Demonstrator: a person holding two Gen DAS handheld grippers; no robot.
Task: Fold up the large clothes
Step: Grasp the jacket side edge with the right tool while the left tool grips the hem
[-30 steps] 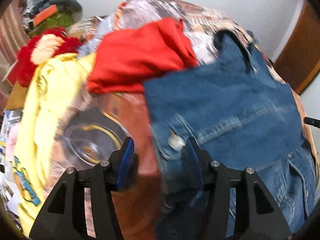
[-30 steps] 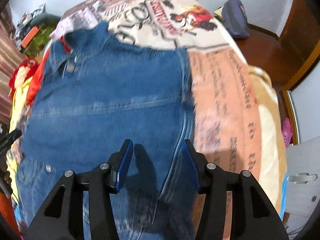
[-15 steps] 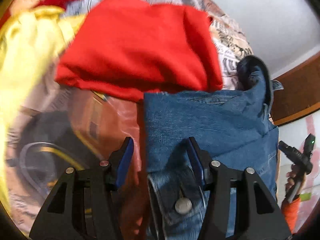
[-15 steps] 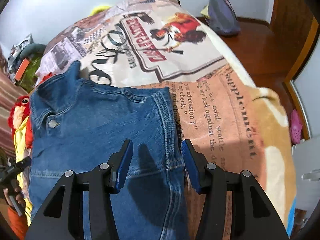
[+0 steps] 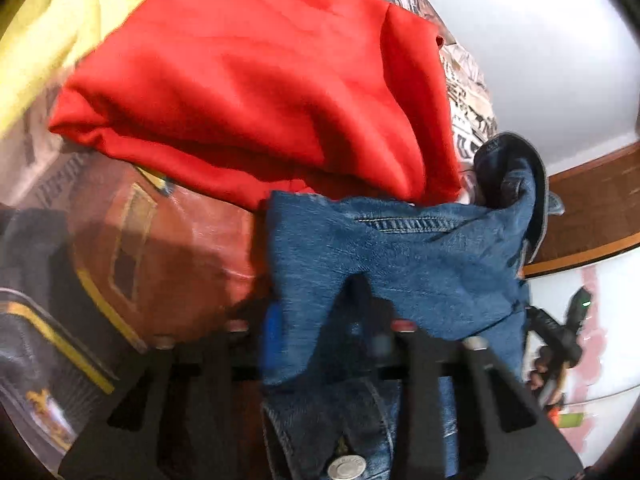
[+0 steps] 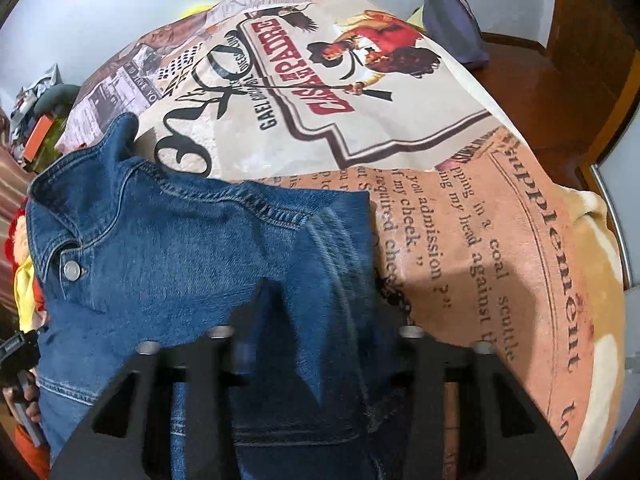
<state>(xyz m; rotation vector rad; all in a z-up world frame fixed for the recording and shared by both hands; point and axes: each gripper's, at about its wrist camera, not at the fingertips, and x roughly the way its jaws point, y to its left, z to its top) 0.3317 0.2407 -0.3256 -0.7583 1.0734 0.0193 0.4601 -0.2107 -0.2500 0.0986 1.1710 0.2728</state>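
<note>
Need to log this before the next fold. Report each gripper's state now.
Left gripper: blurred, denim jacket draped over its fingers; grip cannot be told.
Right gripper: blurred, fingers spread, jacket fold between them; cannot be told.

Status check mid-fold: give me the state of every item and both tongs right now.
Blue denim jacket: lying on bed, collar button fastened.
Red cloth garment: folded, beside jacket.
Printed bed blanket: spread flat.
Left tongs: blurred, over denim.
Right tongs: blurred, over denim.
</note>
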